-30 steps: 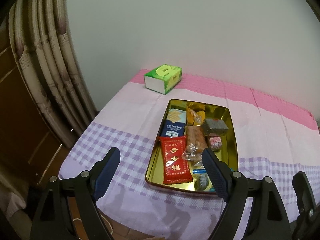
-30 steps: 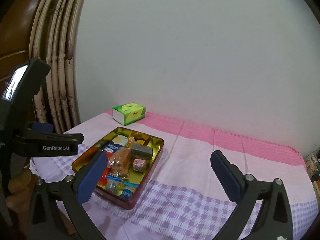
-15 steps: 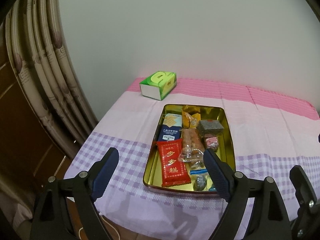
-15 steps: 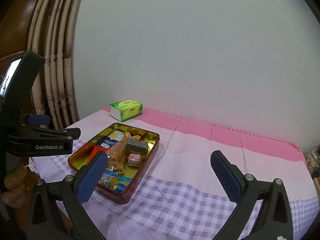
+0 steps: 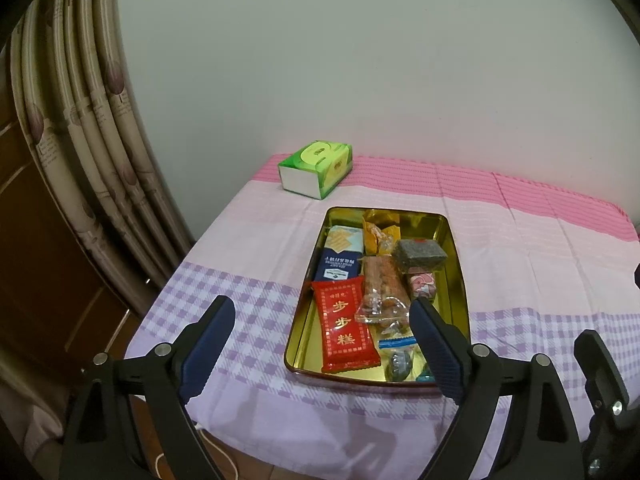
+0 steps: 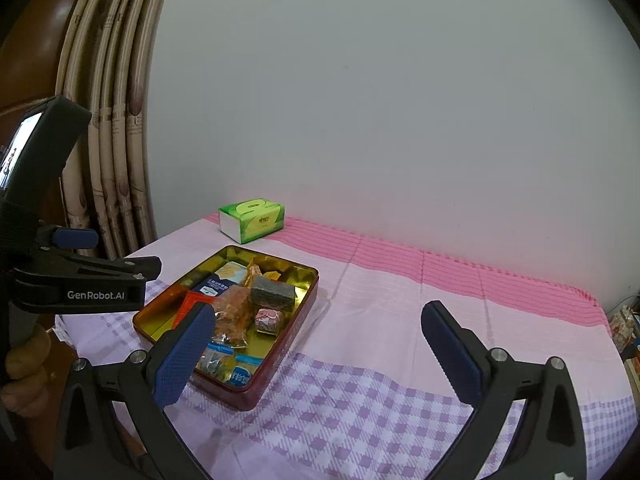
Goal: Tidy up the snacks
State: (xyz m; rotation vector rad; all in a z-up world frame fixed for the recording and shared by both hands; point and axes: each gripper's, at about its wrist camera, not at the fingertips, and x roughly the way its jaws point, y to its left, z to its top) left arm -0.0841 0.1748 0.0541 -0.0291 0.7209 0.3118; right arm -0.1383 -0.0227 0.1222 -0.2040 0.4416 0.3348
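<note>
- The left gripper (image 5: 320, 316) is held above the near edge of the table (image 5: 256, 240); its jaws have just been opening and now stand wide apart, with nothing between the pads.
- The gold tin (image 5: 452, 248) is seen lying on the checked cloth just ahead of the left gripper's right finger, whose tip overlaps the tin's near right corner in the view; whether it touches cannot be told.
- Inside the tin, the snacks are packed side by side: a red packet (image 5: 346, 326) lies nearest the fingers on the left, a blue packet (image 5: 338, 266) beyond it, a clear bag of nuts (image 5: 380, 292) in the middle, and a dark square block (image 5: 418, 256) further off to the right.
- A pink wrapped sweet (image 5: 422, 284) is seen just beyond the right fingertip.
- A green tissue box (image 5: 316, 168) is set well beyond the tin, near the wall.
- The right gripper (image 6: 316, 320) is also spread wide and empty, over bare cloth; the tin (image 6: 280, 364) lies behind its left finger.
- A hand (image 6: 24, 376) is seen at the far left of the right wrist view, wrapped around the left gripper's handle.
</note>
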